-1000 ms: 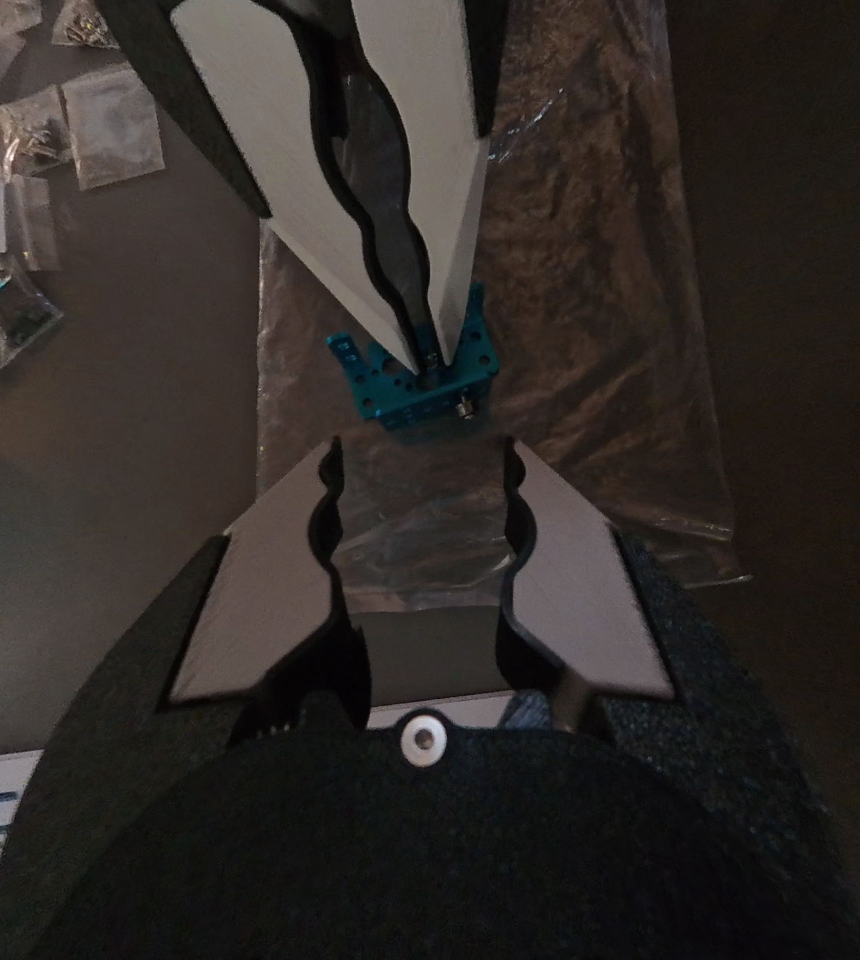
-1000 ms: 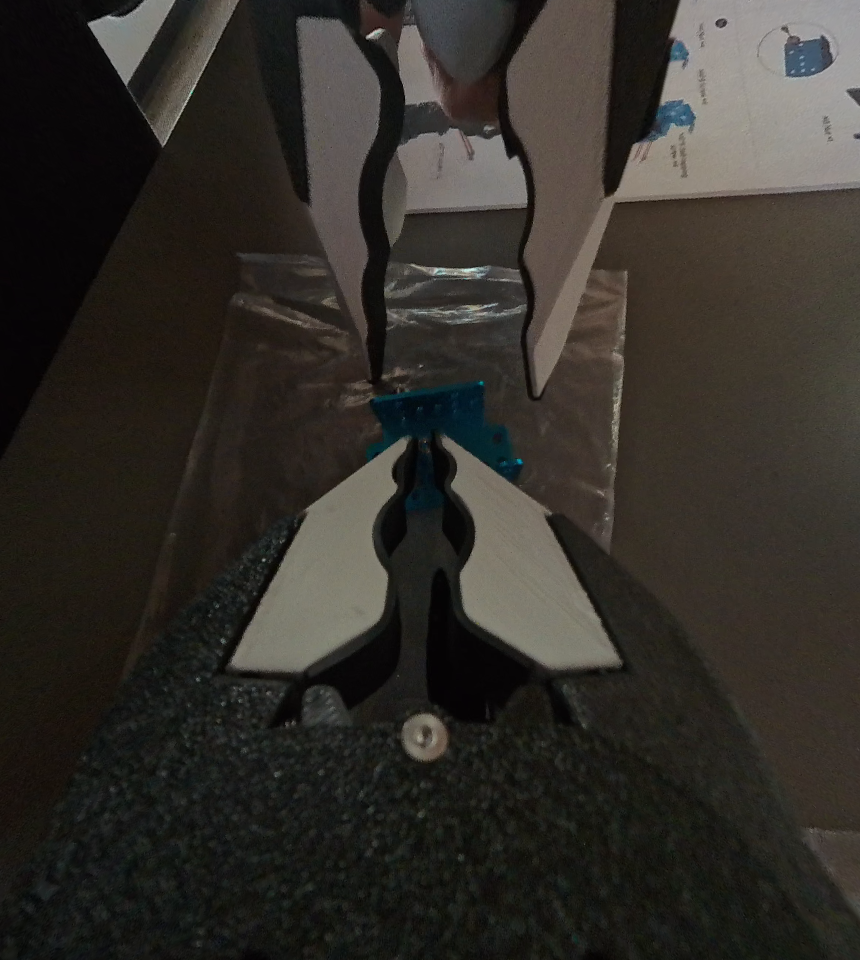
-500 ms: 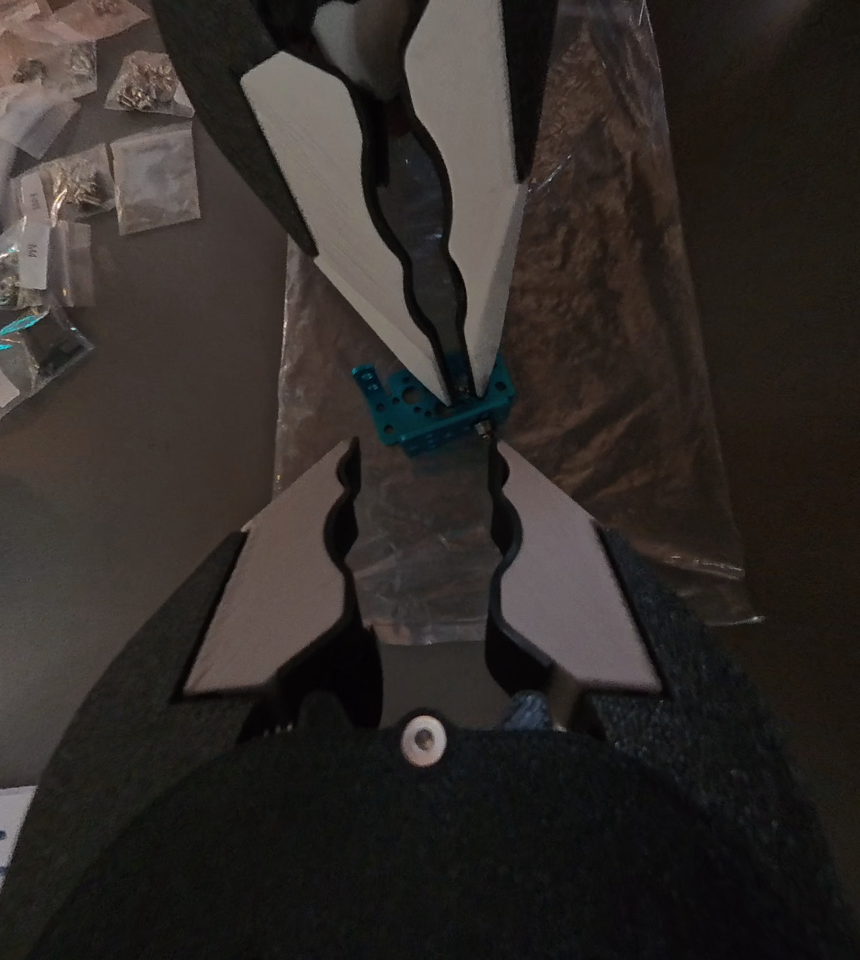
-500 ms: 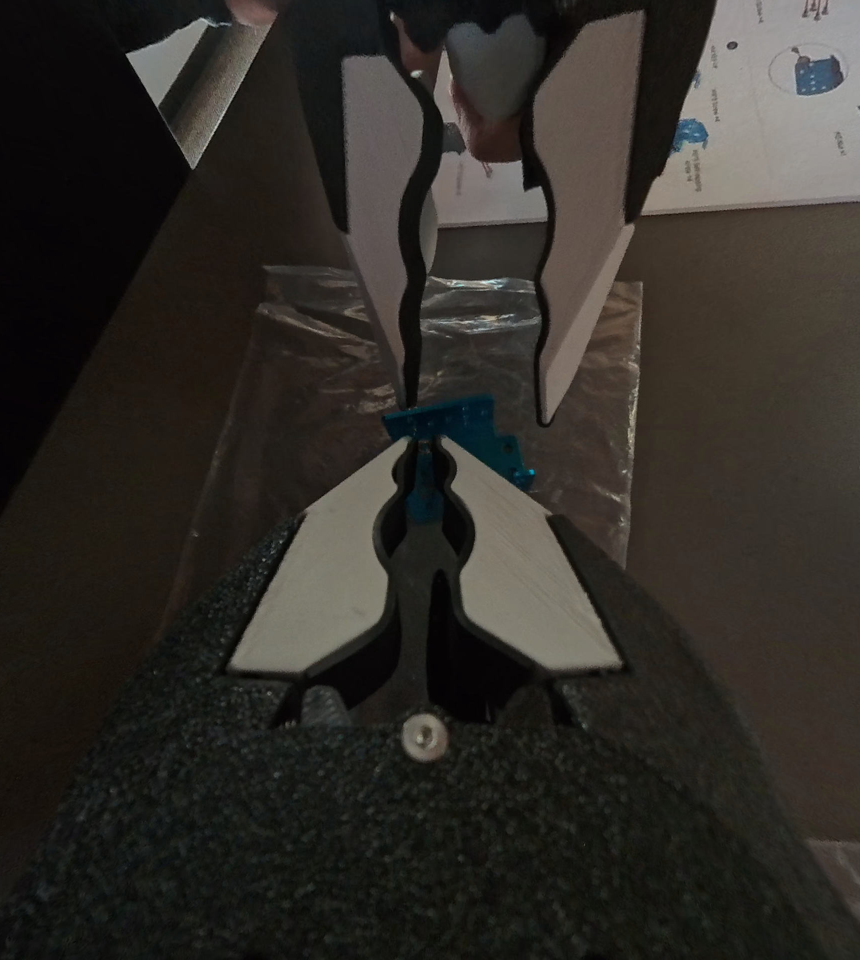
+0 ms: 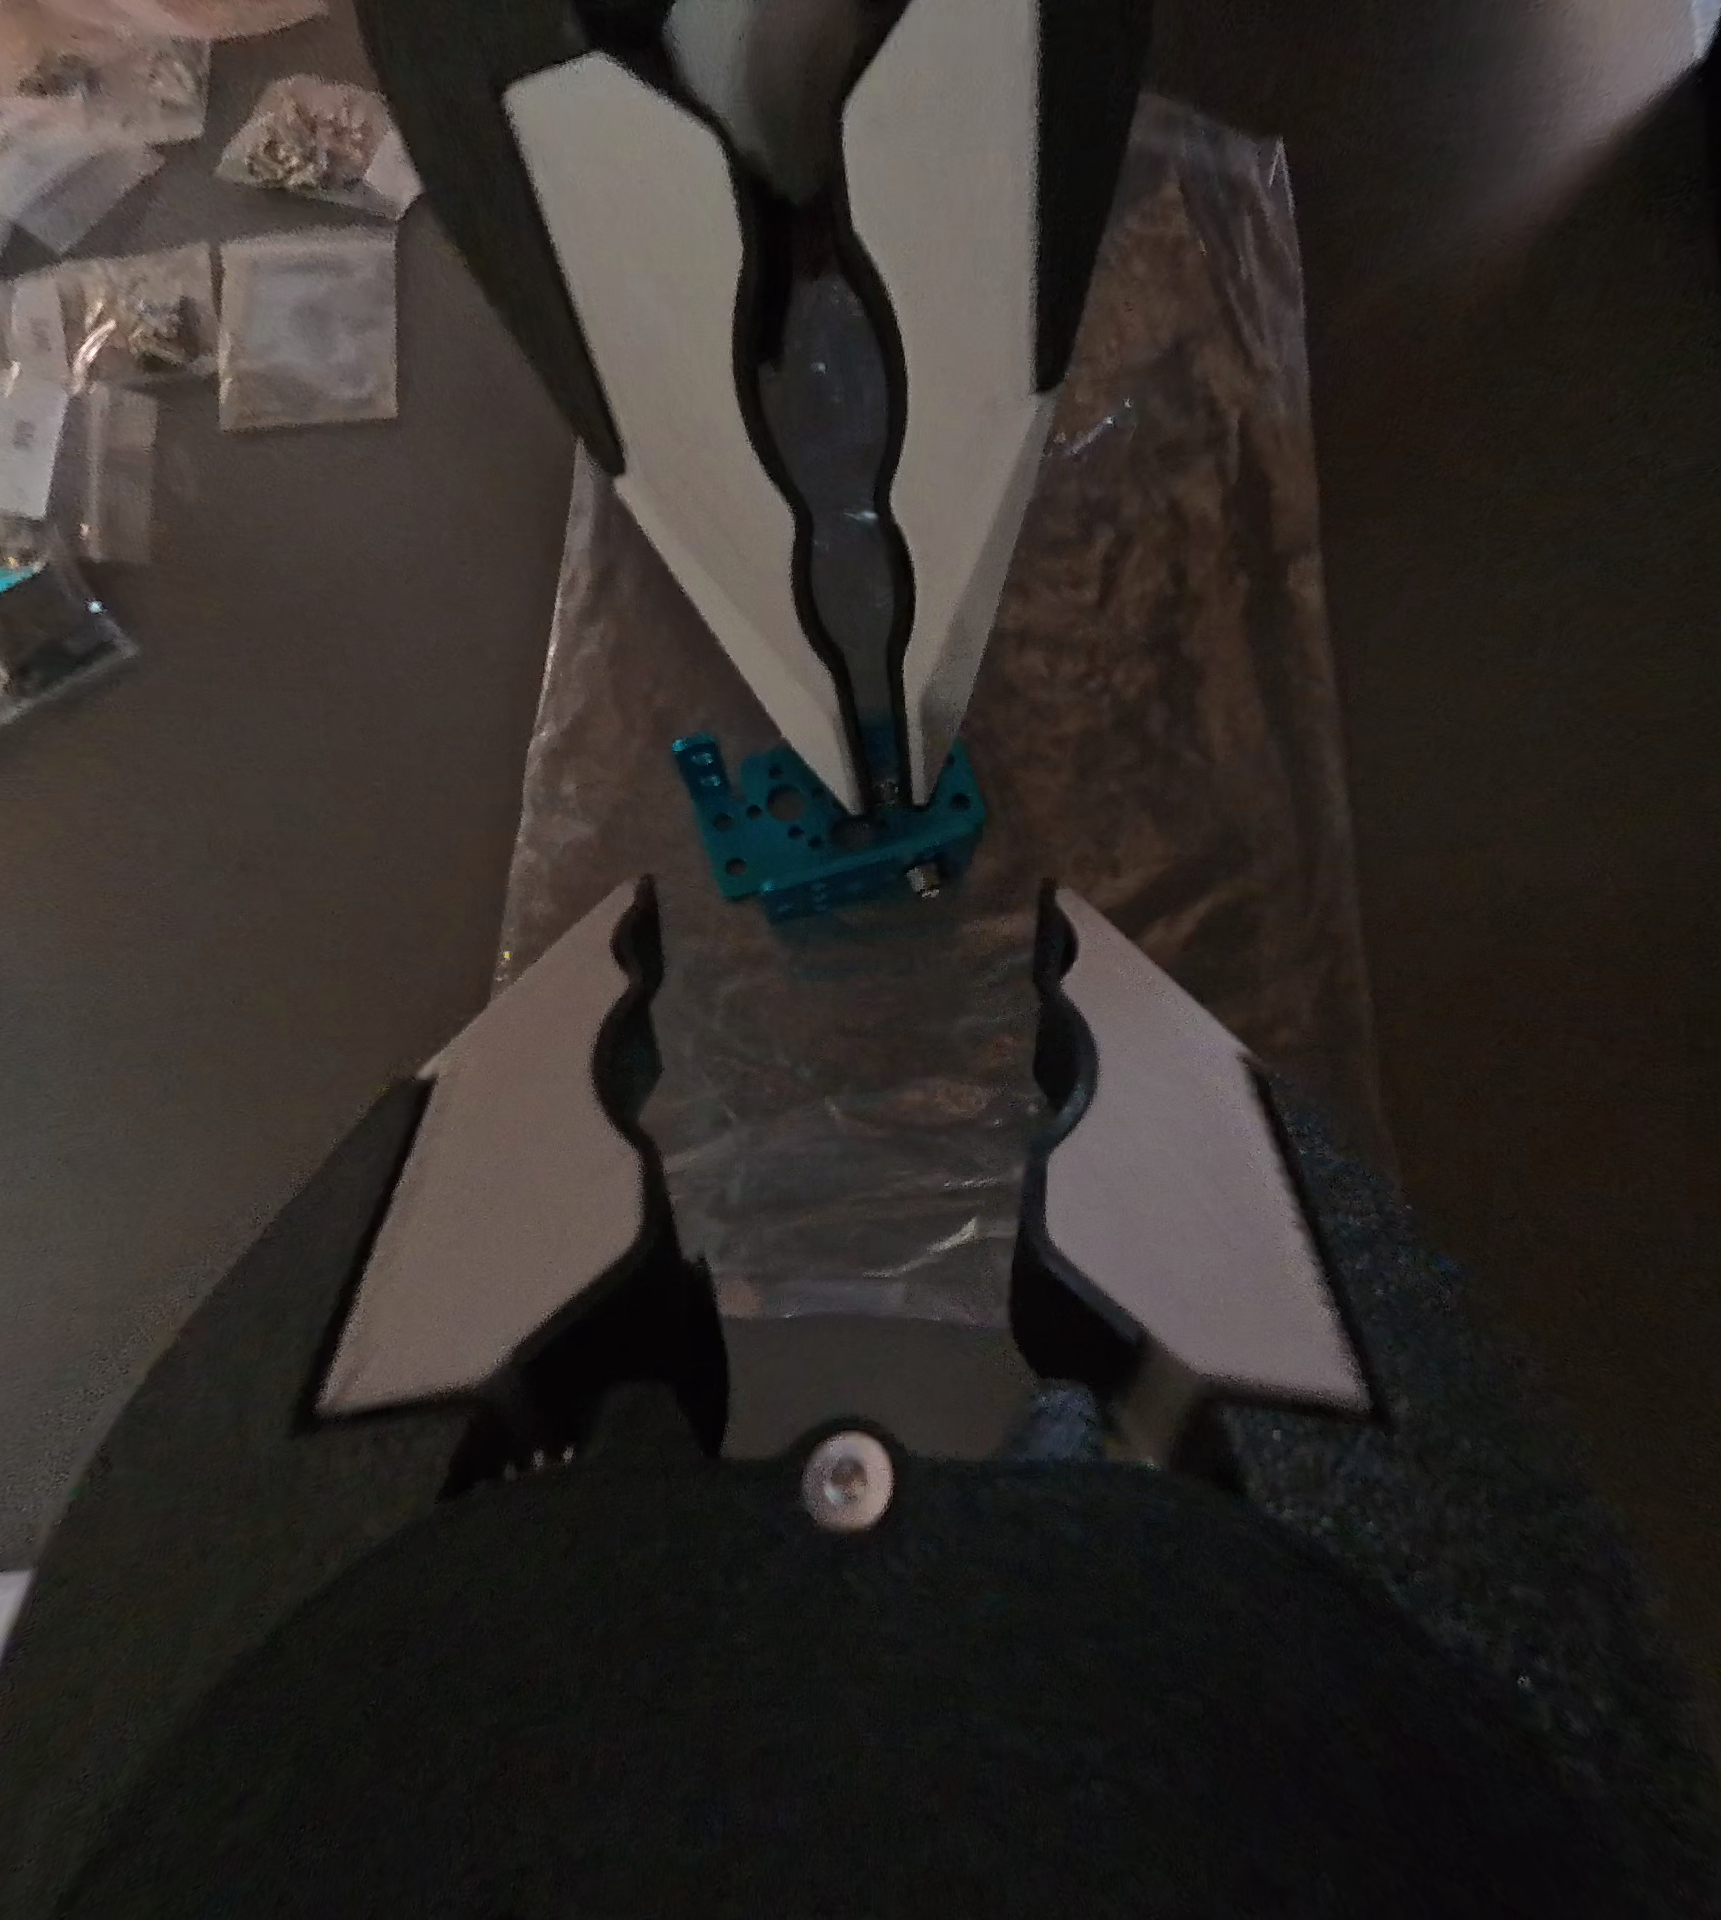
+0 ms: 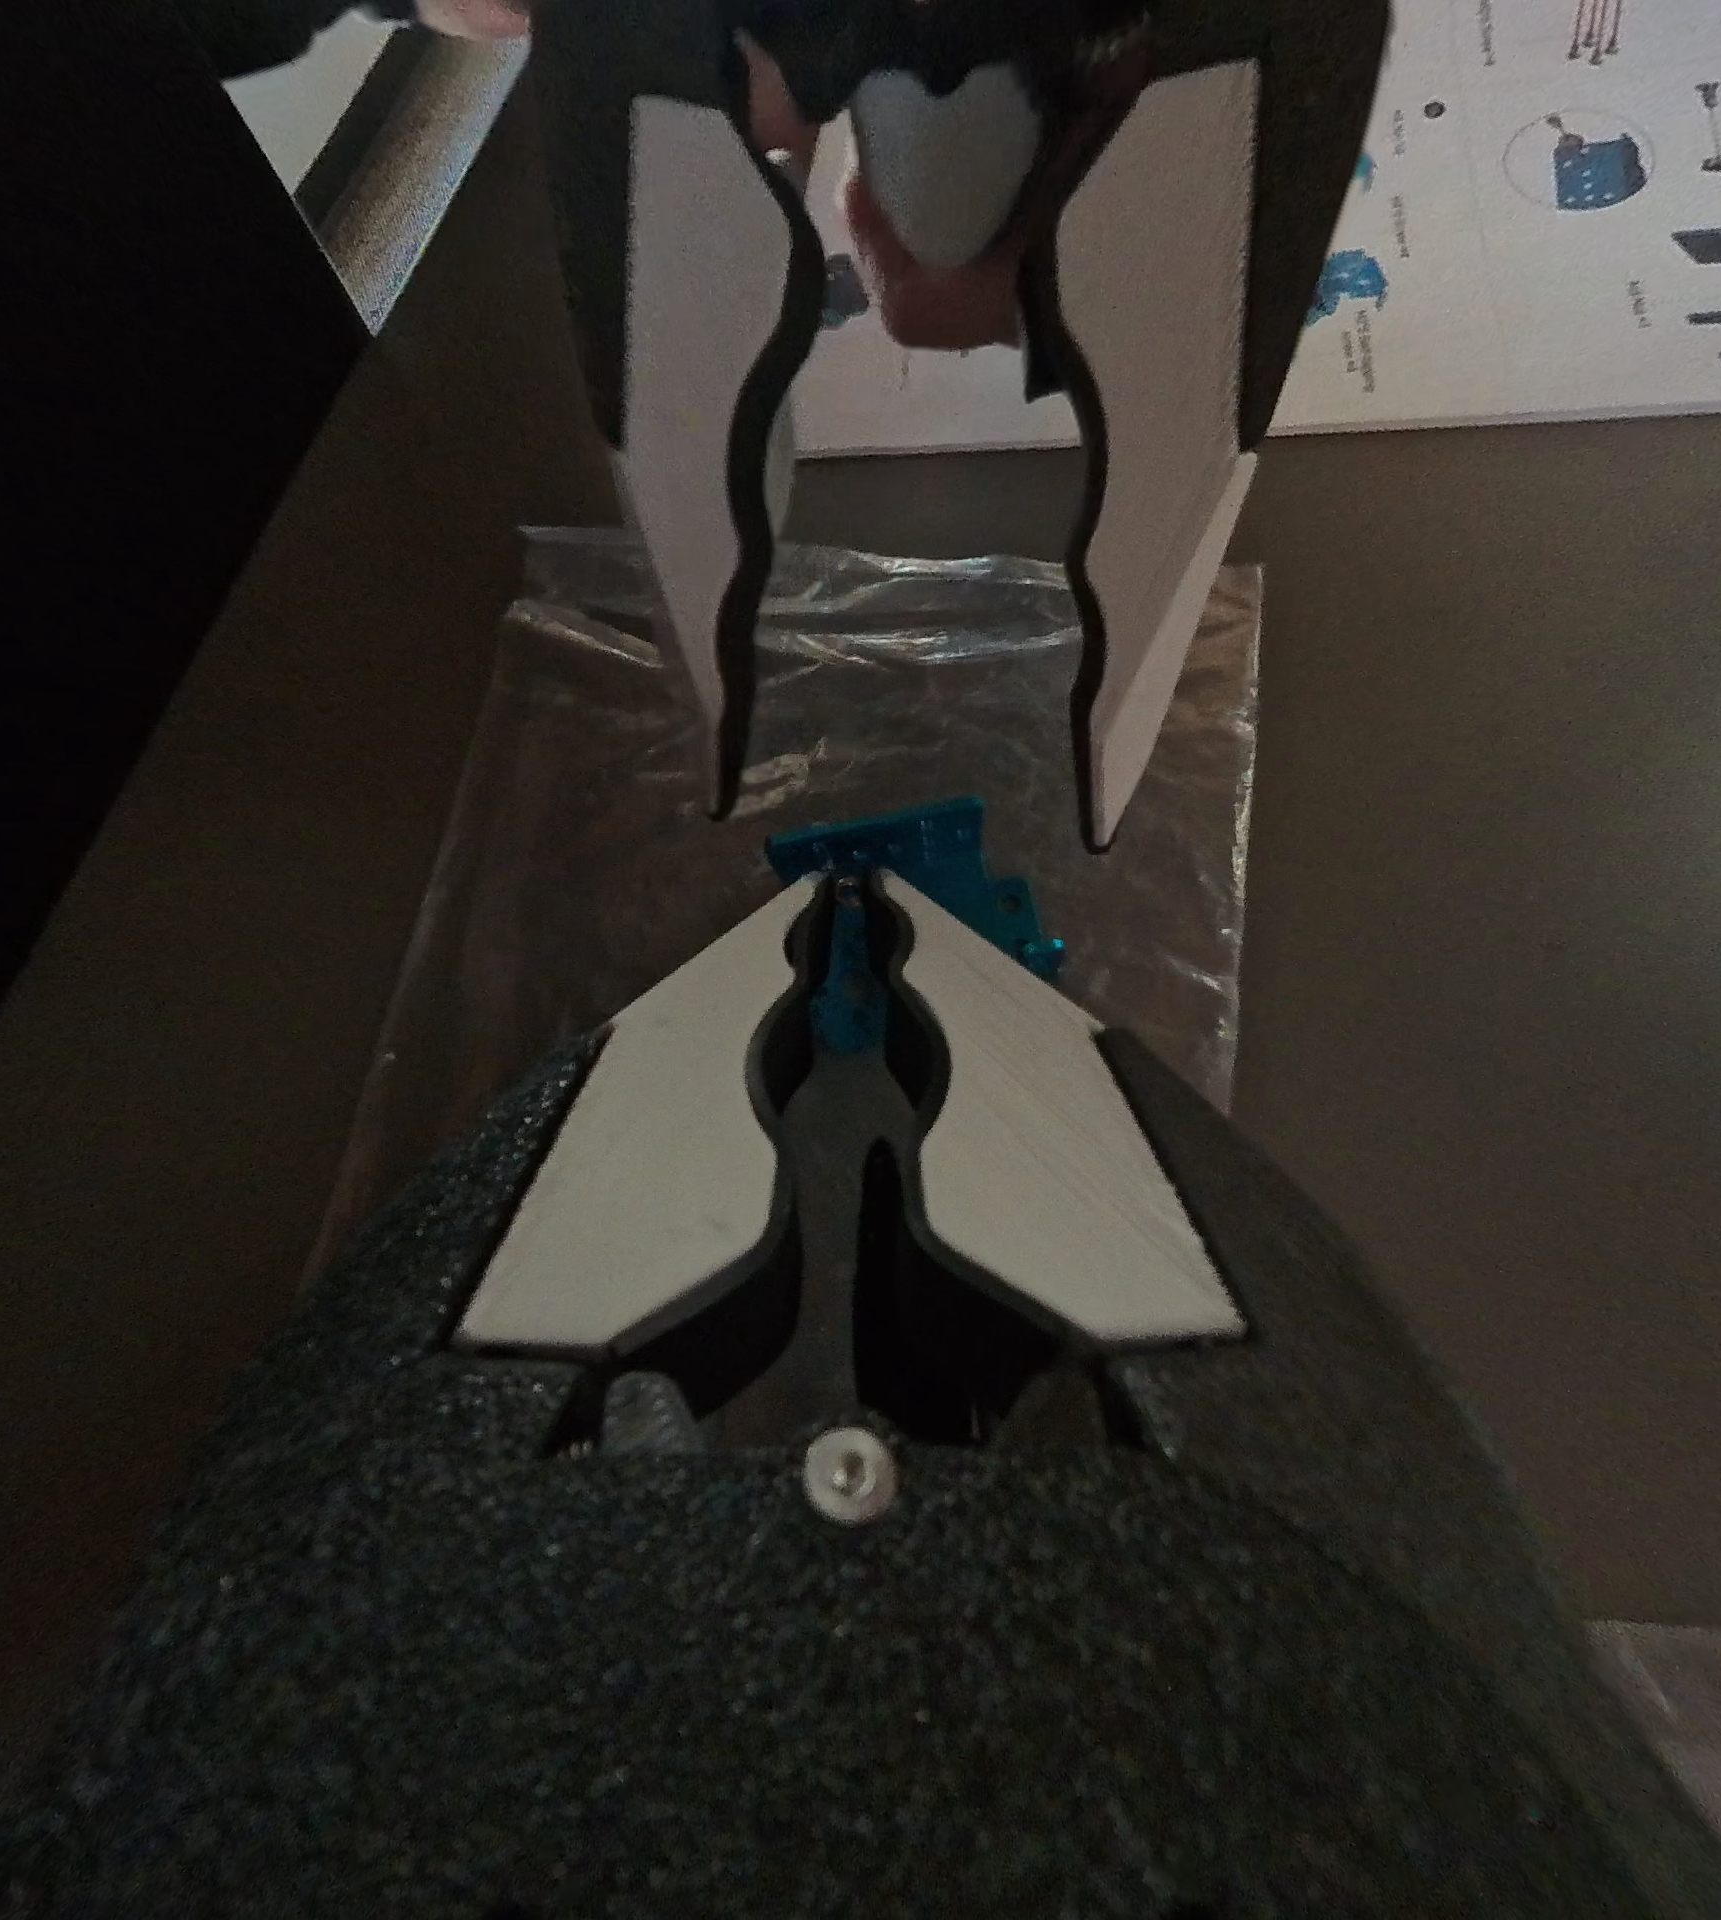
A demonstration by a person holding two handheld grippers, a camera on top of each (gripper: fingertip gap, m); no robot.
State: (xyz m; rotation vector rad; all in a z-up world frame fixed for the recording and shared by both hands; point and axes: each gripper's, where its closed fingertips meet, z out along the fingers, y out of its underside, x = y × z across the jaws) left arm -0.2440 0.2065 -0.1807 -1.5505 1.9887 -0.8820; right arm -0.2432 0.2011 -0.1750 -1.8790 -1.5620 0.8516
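Left wrist view: left gripper (image 5: 840,914) fingers spread, empty, low-centre | right gripper (image 5: 885,795) pinched what looked like a small screw on the blue bracket (image 5: 825,836) mid-frame, on a plastic bag (image 5: 1147,727) | risk imo: tiny grip, bracket could skid on slick plastic.

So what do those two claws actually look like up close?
Both look alike. The left claw and the right claw each have two pale, flat, pointed fingers edged in black, with wavy inner edges. The body behind is black with a rough, grainy surface, and a small silver screw sits at its front centre. No cables show.
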